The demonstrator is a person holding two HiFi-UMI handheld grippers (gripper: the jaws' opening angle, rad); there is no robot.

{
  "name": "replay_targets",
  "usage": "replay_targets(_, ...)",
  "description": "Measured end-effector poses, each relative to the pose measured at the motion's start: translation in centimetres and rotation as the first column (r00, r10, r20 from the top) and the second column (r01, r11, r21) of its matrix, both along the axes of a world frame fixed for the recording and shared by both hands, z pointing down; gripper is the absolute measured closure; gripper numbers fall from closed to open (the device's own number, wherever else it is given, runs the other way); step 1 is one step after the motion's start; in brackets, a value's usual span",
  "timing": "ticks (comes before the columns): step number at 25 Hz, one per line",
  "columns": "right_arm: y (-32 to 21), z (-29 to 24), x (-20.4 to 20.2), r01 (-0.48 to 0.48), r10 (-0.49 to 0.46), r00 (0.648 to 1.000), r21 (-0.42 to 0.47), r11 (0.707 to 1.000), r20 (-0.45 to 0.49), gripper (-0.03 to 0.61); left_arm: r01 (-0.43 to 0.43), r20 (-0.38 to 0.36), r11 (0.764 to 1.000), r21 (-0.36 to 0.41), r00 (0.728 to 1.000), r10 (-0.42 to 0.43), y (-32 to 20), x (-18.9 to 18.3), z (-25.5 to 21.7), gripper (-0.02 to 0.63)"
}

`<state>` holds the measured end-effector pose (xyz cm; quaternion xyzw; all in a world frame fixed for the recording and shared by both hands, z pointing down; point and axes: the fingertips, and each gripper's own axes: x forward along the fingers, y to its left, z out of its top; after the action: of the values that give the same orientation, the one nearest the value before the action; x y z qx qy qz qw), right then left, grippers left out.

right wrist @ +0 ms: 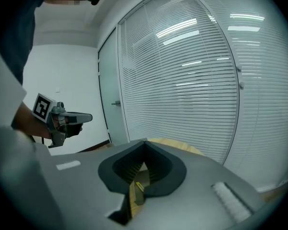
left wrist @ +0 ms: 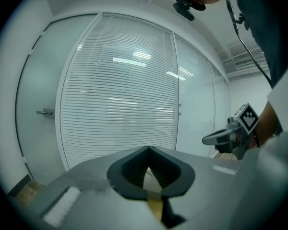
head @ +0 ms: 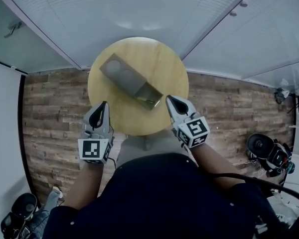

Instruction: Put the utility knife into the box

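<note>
A grey box (head: 120, 71) lies slantwise on the round wooden table (head: 164, 66), its open end (head: 148, 94) toward me. Inside that end lies a small object with a yellow mark (head: 150, 102), which looks like the utility knife. My right gripper (head: 168, 98) hovers just right of the open end, shut and empty. My left gripper (head: 105, 103) is above the table's near left edge, also shut and empty. In the right gripper view, the jaws (right wrist: 145, 142) meet at a point and the box end (right wrist: 138, 188) shows below them. The left gripper's jaws (left wrist: 148, 148) are also together.
Glass walls with white blinds (head: 139, 9) stand close behind the table. The floor is wood planking (head: 55, 108). Camera gear sits on the floor at right (head: 269, 151) and at bottom left (head: 17, 213). My dark-clothed body (head: 159, 198) fills the near side.
</note>
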<state>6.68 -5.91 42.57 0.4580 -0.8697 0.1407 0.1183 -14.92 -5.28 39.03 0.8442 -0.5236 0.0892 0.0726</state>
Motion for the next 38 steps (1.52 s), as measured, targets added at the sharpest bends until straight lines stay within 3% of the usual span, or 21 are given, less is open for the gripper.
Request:
replay_targets(11, -1.0, 6.7, -0.6, 0.157, -0.164, 0.986, -0.138, 0.978, -0.040, 0.569, 0.080, 0.009, 0.994, -0.075, 0.997, -0.080, -2.7, 1.2, 4.8, 0.611)
replay_targets(18, -0.7, 11.4, -3.2, 0.269, -0.290, 0.954, -0.216, 0.939, -0.074, 0.571, 0.104, 0.033, 0.987, -0.120, 0.994, -0.101, -3.3, 1.1, 8.3, 0.611)
replay_targets(27, -1.6, 15.5, -3.9, 0.316, -0.366, 0.923, -0.308, 0.897, -0.117, 0.563, 0.133, 0.027, 0.971, -0.198, 0.991, -0.130, -3.1, 1.5, 11.7, 0.611)
replay_targets(29, -2.7, 16.6, -3.3, 0.328, -0.387, 0.913, -0.329, 0.886, -0.130, 0.522, 0.136, 0.020, 0.969, -0.207, 0.991, -0.134, -4.3, 2.5, 12.4, 0.611)
replay_targets(32, -4.3, 18.3, -3.1, 0.340, -0.421, 0.890, -0.361, 0.868, -0.176, 0.517, 0.137, 0.012, 0.967, -0.216, 0.990, -0.137, -5.9, 2.8, 13.3, 0.611)
replay_targets(38, -1.2, 19.9, -4.3, 0.331, -0.476, 0.814, -0.408, 0.851, -0.333, 0.457, 0.186, 0.027, 0.953, -0.239, 0.982, -0.185, -2.6, -1.1, 14.0, 0.611)
